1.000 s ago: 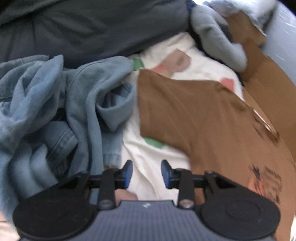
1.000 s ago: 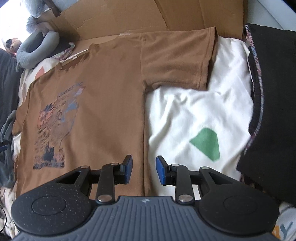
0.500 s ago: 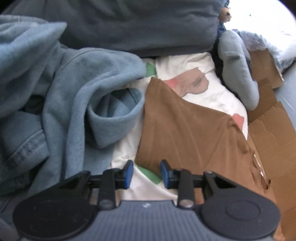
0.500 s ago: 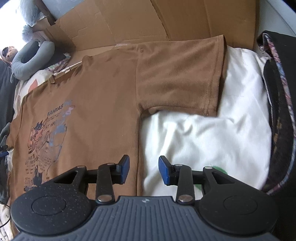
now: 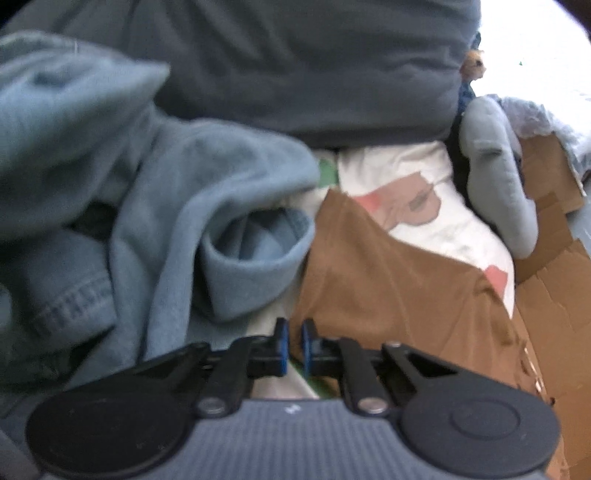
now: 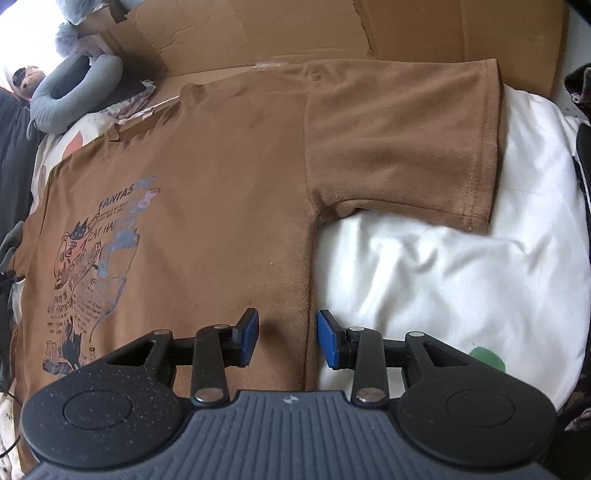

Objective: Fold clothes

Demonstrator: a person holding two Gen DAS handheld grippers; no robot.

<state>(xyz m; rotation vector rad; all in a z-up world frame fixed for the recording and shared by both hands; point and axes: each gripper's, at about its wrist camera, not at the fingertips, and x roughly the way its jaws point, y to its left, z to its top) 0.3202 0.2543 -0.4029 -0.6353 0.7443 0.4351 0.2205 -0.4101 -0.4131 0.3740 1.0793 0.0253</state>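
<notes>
Brown T-shirt lies flat; left gripper fingers nearly closed at its sleeve edge, grip unclear, right gripper fingers spread wide over its side seam.

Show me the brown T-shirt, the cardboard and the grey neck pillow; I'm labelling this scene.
brown T-shirt (image 6: 229, 206): right wrist view, chest.
cardboard (image 6: 295, 33): right wrist view, flat panel.
grey neck pillow (image 6: 74, 94): right wrist view, curved arm.

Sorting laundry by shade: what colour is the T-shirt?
Brown T-shirt, clearest in the right wrist view.

bed: white sheet | on it: brown T-shirt, blue clothes pile, cardboard
</notes>
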